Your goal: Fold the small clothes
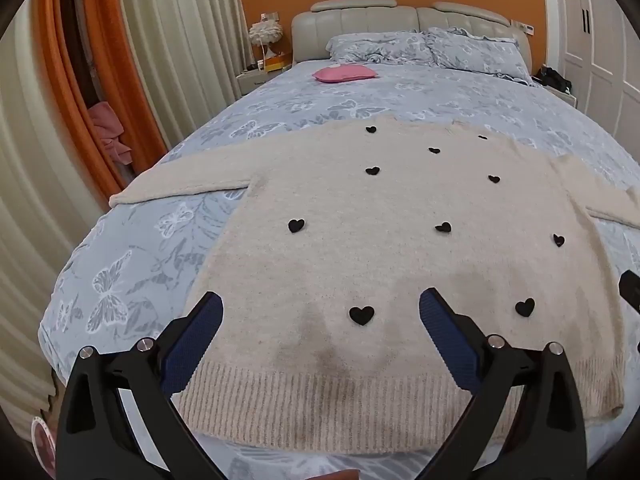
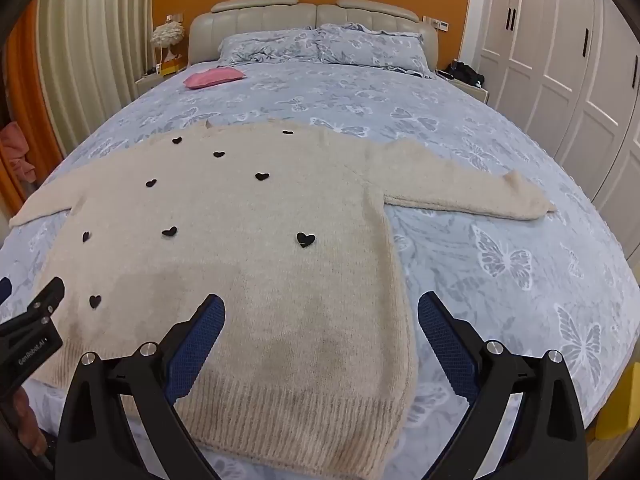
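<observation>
Sweater (image 1: 360, 208), cream knit dotted with black hearts, lies spread flat on the bed (image 1: 132, 248), sleeves out to both sides and ribbed hem at the bed's near edge. The left gripper (image 1: 320, 312) hovers over the sweater's hem, jaws spread wide and empty. The right gripper (image 2: 320, 312) hangs over the sweater's right hem corner, also released, grasping nothing. A pink cushion (image 2: 214, 77) rests beyond the sweater, near the pillows (image 2: 320, 46).
</observation>
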`<state>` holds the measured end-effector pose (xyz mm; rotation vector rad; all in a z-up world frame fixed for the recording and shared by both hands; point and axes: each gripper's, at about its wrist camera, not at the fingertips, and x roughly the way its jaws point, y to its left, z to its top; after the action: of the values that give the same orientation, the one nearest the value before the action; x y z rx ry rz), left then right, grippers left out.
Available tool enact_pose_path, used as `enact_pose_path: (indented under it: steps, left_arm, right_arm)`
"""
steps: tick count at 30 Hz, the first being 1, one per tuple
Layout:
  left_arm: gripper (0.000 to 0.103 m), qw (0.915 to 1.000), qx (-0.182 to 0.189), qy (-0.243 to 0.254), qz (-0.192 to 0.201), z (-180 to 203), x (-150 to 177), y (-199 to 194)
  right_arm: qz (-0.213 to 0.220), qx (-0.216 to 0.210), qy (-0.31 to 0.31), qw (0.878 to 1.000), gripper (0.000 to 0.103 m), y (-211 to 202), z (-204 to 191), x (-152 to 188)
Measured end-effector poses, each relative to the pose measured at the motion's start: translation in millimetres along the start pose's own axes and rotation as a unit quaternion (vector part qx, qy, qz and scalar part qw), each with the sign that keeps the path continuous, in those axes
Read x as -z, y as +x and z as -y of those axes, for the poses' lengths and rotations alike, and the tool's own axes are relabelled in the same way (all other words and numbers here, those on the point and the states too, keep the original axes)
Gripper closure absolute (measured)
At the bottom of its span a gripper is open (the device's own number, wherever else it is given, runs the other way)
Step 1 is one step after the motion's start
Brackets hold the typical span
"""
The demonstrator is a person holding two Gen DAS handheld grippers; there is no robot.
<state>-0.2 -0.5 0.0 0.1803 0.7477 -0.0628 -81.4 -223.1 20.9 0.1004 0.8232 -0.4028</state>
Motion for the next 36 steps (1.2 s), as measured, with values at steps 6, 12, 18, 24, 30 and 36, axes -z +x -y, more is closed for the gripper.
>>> enact_pose_path:
  steps: [6, 12, 18, 24, 30, 36]
  left_arm:
    - [0.007, 1.0000, -0.001, 0.008, -0.005, 3.7, -3.2, -1.1]
    - [0.006, 1.0000, 0.004, 0.007, -0.003, 2.2, 2.5, 2.3]
    - [0.006, 1.0000, 0.004, 0.007, -0.006, 4.6, 2.8, 3.6]
    - [0.006, 0.9999, 0.005, 0.005, -0.007, 5.9, 3.0, 3.3]
    - [0.006, 0.9999, 0.007, 0.005, -0.008, 6.6, 3.2, 3.6]
    - [0.006, 0.9999, 0.008, 0.005, -0.008, 6.5, 3.1, 3.7]
  right_arm:
    - [0.001, -0.004, 0.001, 1.000, 0.007, -2.1, 0.7, -0.5]
    - [0.002, -0.004, -0.005, 1.000, 0.007, 0.1, -4.0, 2.4]
    - [0.001, -0.003, -0.006, 1.000, 0.007, -0.2, -4.5, 1.3]
    - [0.002, -0.003, -0.006, 1.000, 0.007, 1.4, -6.2, 0.9]
    - [0.003, -0.003, -0.006, 1.000, 0.007, 0.8, -5.7, 1.0]
    - [0.003, -0.003, -0.007, 1.000, 0.007, 0.4, -5.5, 1.0]
